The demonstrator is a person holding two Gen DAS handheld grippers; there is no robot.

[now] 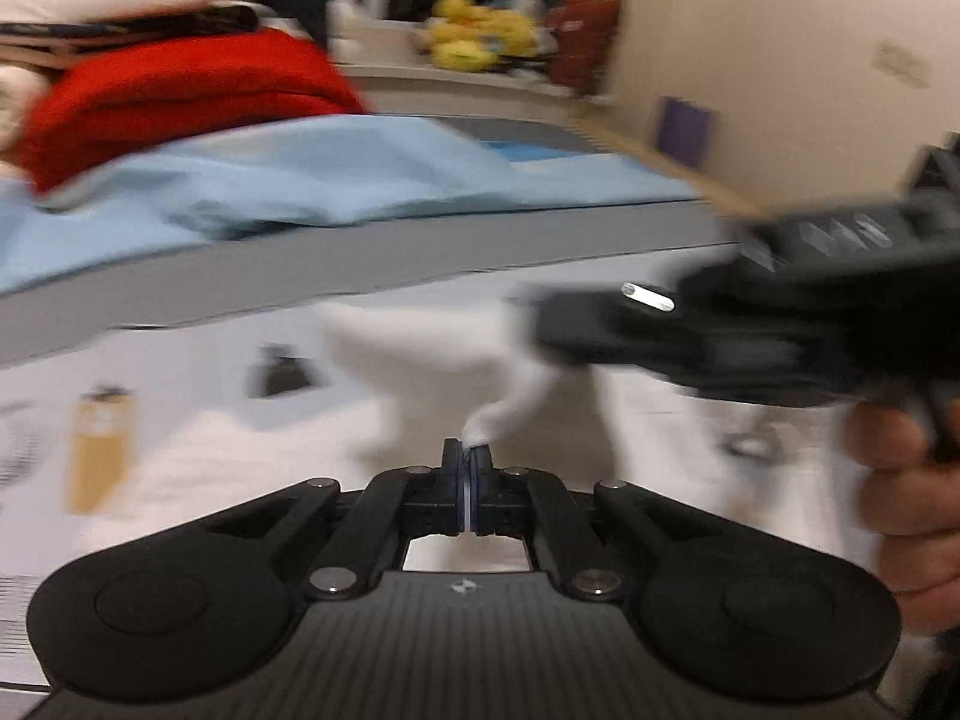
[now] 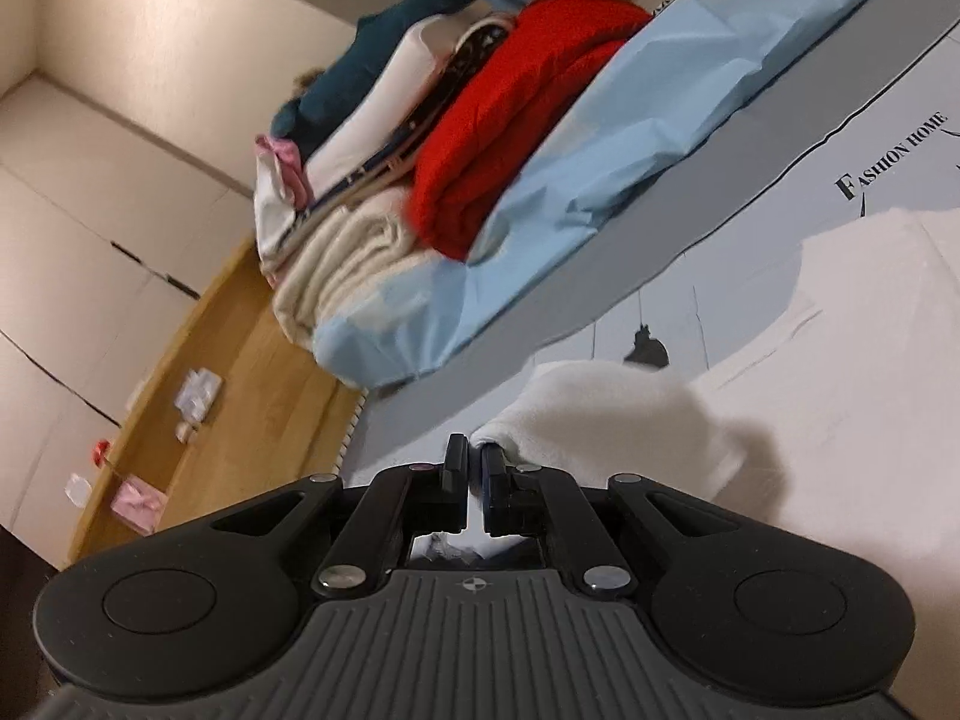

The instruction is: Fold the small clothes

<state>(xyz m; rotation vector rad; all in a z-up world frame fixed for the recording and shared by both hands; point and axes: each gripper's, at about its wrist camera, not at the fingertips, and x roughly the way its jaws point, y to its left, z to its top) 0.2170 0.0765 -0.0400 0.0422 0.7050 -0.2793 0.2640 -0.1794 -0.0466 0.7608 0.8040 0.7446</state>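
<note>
A small white garment lies on a white printed sheet, blurred by motion. My left gripper is shut on a pinched edge of the white garment, which rises from between its pads. My right gripper is nearly shut, with white cloth bunched just beyond and to the right of its fingertips; a thin fold seems caught between the pads. The right gripper also shows in the left wrist view, held by a hand at the right, close to the garment.
A stack of folded clothes with a red one on top sits on a light blue cloth at the back. The white sheet has printed lettering. A wooden floor and wall lie beyond the edge.
</note>
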